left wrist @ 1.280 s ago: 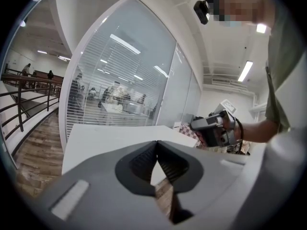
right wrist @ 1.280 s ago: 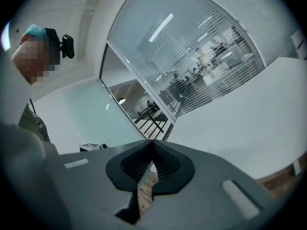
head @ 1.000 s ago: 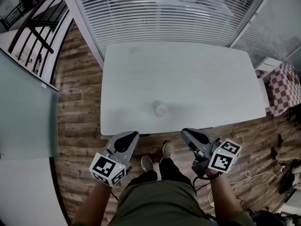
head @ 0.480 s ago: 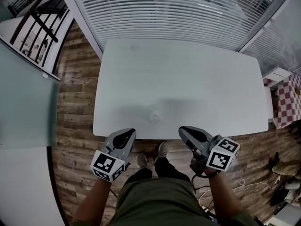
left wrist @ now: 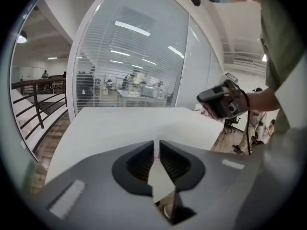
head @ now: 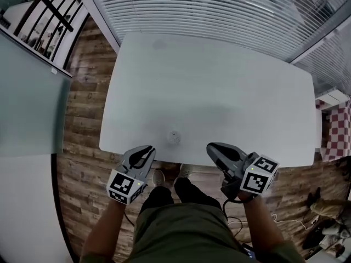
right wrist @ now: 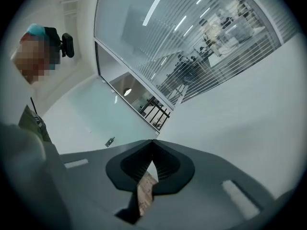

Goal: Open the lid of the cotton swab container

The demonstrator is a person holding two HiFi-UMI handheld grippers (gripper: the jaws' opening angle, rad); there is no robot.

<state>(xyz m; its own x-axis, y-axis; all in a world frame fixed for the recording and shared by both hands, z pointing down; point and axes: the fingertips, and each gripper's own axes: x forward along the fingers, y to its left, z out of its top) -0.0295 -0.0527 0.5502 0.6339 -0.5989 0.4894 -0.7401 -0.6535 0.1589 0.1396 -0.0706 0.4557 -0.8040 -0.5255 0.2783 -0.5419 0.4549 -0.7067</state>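
Note:
The cotton swab container (head: 174, 137) is a small round white pot with its lid on, standing near the front edge of the white table (head: 219, 86). My left gripper (head: 145, 149) hovers at that edge, just left of and nearer than the pot. Its jaws are opening, and the left gripper view (left wrist: 157, 143) shows a thin slit with nothing in it. My right gripper (head: 213, 147) hangs to the pot's right, off the table edge, with its jaws shut and empty (right wrist: 152, 143). It also shows in the left gripper view (left wrist: 218, 99).
A glass wall with blinds (head: 219, 10) runs behind the table. Wood floor (head: 82, 125) lies on the left, with a black railing (head: 44, 4) beyond it. The person's legs and shoes (head: 159, 177) are below the front edge. A checkered seat (head: 335, 138) is at the right.
The person has come closer to the table, so both grippers now sit nearer its front edge and the pot. Neither gripper has touched anything.

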